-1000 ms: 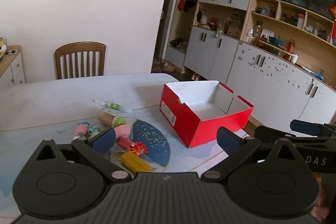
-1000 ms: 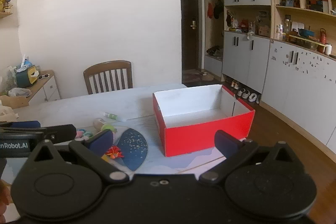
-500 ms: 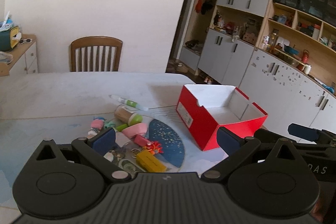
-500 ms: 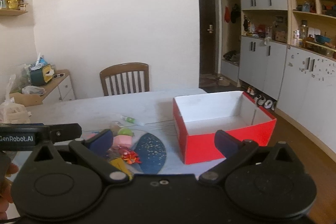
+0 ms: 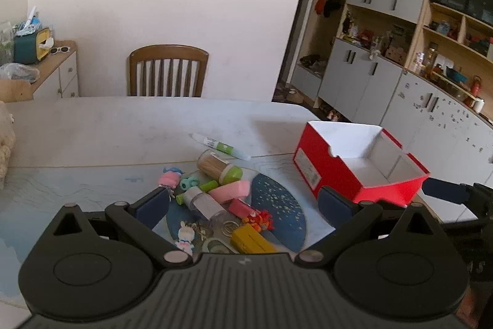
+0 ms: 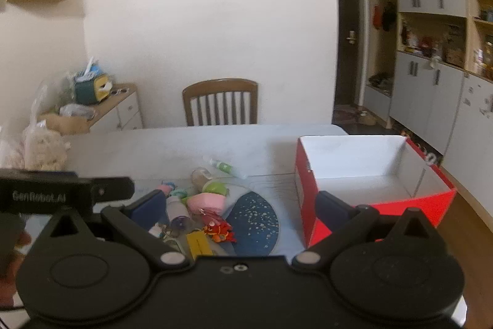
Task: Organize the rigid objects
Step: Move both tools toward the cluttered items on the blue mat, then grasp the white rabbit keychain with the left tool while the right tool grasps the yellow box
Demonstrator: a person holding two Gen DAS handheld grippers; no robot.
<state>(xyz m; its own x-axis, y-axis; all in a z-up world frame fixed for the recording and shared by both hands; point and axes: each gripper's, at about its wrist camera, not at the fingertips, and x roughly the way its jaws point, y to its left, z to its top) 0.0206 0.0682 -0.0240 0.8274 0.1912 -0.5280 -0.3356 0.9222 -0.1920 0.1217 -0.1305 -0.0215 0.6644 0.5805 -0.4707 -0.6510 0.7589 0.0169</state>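
Now farther left, red box (image 5: 354, 171) (empty) more rightward.

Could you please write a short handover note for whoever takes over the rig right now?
Left hand-held gripper: open, holds nothing, above the pile.
Right hand-held gripper: open, holds nothing, between pile and box.
Red box: open on the table, to the right of the pile, nothing in it.
Pile: toothpick jar, pink roll, yellow block, red charm, bunny charm and other small things, partly on a blue mat. A pen lies just behind them.
Done: nothing packed yet.
Left: probably move every item into the box.
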